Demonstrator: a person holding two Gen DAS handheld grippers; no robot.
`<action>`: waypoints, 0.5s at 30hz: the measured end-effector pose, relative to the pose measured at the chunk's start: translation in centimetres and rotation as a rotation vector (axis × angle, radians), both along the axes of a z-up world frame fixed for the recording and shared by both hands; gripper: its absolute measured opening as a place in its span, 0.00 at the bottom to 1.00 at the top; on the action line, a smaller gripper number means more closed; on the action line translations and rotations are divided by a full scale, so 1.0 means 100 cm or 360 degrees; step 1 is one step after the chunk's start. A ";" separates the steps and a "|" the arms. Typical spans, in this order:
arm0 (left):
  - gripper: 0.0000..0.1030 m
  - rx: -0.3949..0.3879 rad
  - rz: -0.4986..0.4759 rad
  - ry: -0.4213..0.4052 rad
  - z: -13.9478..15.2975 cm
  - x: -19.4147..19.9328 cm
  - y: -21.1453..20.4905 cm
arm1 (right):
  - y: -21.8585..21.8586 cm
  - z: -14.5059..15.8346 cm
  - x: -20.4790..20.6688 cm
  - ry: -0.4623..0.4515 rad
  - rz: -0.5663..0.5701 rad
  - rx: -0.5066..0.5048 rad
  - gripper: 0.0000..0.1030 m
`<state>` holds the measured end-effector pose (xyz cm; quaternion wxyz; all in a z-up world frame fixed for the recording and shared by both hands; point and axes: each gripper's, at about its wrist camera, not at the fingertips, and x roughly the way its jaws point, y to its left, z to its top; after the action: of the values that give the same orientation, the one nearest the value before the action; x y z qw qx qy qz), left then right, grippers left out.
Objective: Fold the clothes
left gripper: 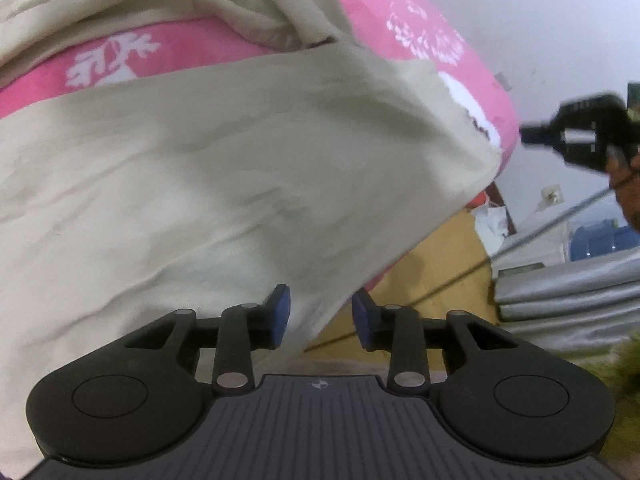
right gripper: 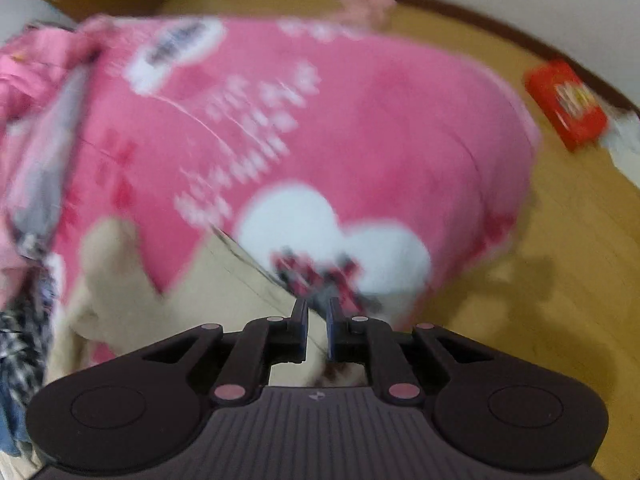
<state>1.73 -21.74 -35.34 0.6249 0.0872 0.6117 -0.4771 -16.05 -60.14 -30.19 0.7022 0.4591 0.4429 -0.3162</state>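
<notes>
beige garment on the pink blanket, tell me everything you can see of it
The beige garment is a plain, cotton-looking cloth, creased and rumpled, lying spread across the pink blanket with a bunched fold at its far end. No buttons or print show. One edge droops off the blanket's side toward the wooden floor. In the left wrist view that lower edge lies between the open pads of the left gripper, which do not press it. The blurred right wrist view shows only a beige patch of it against the pink.

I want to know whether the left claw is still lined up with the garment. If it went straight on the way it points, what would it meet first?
Most likely the beige garment: its lower edge hangs just ahead of the open left claw, slightly toward the left finger. Depth is unclear, so it could skim past the edge toward the wooden floor.
</notes>
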 end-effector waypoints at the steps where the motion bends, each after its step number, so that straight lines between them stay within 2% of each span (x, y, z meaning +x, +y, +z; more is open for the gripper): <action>1: 0.32 -0.0012 0.0014 0.0003 0.003 0.002 0.001 | -0.002 0.001 0.017 -0.0061 0.0060 0.0012 0.11; 3: 0.33 -0.0037 0.0069 0.0000 0.008 0.004 0.002 | -0.006 0.003 0.053 -0.0187 0.0184 0.0042 0.18; 5: 0.33 -0.0066 0.0137 -0.0010 0.013 0.006 0.003 | -0.007 -0.001 0.088 -0.0302 0.0288 0.0086 0.39; 6: 0.33 -0.0078 0.0170 -0.0028 0.016 0.009 0.003 | -0.007 -0.009 0.113 -0.0366 0.0332 0.0138 0.42; 10: 0.33 -0.0122 0.0295 -0.0120 0.025 0.023 0.002 | -0.005 -0.048 0.188 -0.0509 0.0373 0.0332 0.47; 12: 0.33 -0.0144 0.0369 -0.0163 0.026 0.032 0.000 | -0.010 -0.071 0.218 -0.0506 0.0366 0.0378 0.48; 15: 0.33 -0.0178 0.0490 -0.0236 0.024 0.052 -0.003 | -0.015 -0.104 0.239 -0.0465 0.0317 0.0486 0.49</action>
<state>6.89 -22.03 -32.98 0.7378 -0.0075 0.5426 -0.4014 7.85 -61.59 -40.55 0.7090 0.5550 0.4223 -0.1049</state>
